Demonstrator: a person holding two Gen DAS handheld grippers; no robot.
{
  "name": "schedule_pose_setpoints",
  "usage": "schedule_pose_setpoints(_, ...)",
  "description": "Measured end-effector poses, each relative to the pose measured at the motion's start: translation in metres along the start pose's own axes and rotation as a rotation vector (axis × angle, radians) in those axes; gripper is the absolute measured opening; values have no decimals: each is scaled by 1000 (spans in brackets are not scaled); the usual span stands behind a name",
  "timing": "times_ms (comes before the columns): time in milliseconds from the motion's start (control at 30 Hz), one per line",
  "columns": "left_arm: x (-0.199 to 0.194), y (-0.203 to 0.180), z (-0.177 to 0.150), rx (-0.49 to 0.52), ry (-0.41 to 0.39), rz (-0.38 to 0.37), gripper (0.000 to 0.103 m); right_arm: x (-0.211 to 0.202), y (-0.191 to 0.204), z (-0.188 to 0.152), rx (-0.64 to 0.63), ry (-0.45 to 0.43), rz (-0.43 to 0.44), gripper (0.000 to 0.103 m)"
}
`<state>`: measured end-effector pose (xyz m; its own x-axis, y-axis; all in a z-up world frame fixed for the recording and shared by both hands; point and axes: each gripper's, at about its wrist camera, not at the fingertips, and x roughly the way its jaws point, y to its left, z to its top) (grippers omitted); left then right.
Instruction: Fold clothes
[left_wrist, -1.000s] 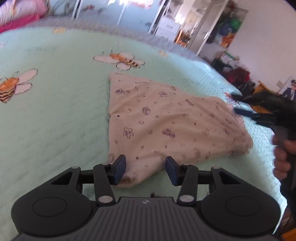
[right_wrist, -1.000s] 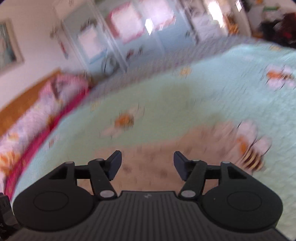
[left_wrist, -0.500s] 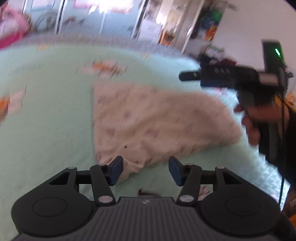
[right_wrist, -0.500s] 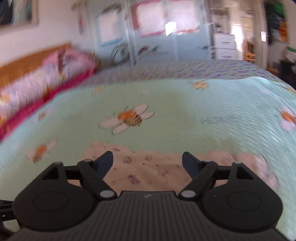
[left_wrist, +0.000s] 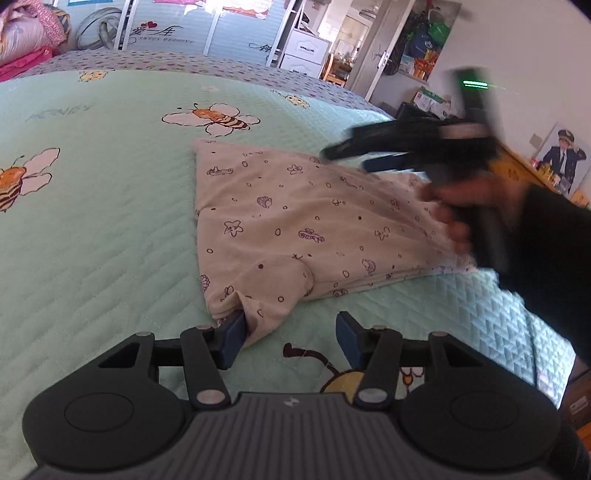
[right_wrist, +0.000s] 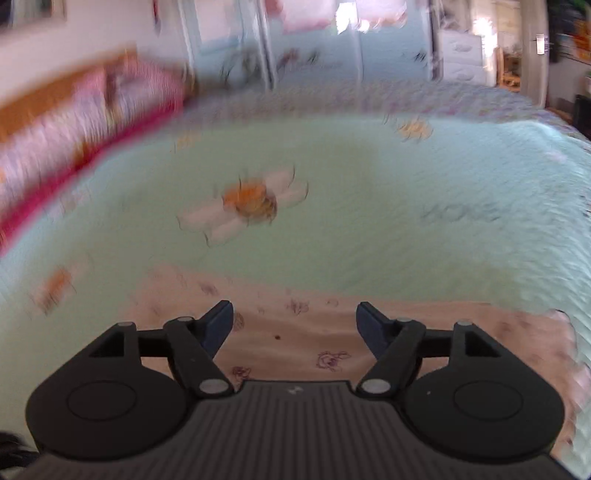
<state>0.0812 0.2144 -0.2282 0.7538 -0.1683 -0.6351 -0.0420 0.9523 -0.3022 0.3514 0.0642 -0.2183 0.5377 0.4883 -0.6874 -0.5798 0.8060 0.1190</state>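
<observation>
Lying just ahead of the spread left gripper (left_wrist: 290, 338), the garment (left_wrist: 295, 225) touches its left finger

Garment (left_wrist: 295, 221): pale beige-pink, scattered dark purple outline doodles, small rings and dots.
Quilted bedspread (left_wrist: 92, 229): mint green; cartoon bees with orange-and-black striped bodies and white wings; far edge lilac with small coloured dots.
Left gripper (left_wrist: 290, 338): black body, dark blue finger pads.
Right gripper (right_wrist: 293, 328): black body, dark blue pads; in the left wrist view, 1 green light strip on top.
Sleeve (left_wrist: 550, 251): black.
Pillows (right_wrist: 92, 107): pink and white, blurred.
</observation>
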Motion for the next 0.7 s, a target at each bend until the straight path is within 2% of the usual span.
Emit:
schedule_pose_setpoints(100,-9,1,-2,-6,8,1,56,21,-24,17,88,0,-172,73)
schedule_pose_setpoints(133,-14,1,-4,-8,7,-1,56,9,-34,19,144,-42,-187,73)
schedule_pose_setpoints(233,-26,-3,-5,-1,-31,-29,56,-43,-42,5,188,-153,-94,76)
schedule_pose_setpoints(300,-29,-9,2,10,-75,-52,56,-69,-29,-17,92,-151,-100,82)
schedule_pose_setpoints(367,-25,-16,10,31,-101,-66,58,-79,-22,-41,4,-131,-182,82)
schedule_pose_setpoints(400,-17,-16,12,39,-84,-58,61,-79,-28,-49,-4,-119,-238,82)
schedule_pose_setpoints(433,-8,-16,13,48,-61,-47,62,-77,-38,-56,13,-105,-292,82)
schedule_pose_setpoints(500,8,-3,7,-6,17,-7,59,-79,-61,-71,79,-75,-390,82)
schedule_pose_setpoints(533,7,2,2,-31,19,-12,59,-85,-70,-76,127,-77,-419,82)
schedule_pose_setpoints(633,-10,2,-6,-27,10,-2,59,-113,-79,-86,262,-170,-360,82)
schedule_pose_setpoints(700,-15,-1,-4,-20,-2,2,59,-123,-63,-88,231,-223,-328,83)
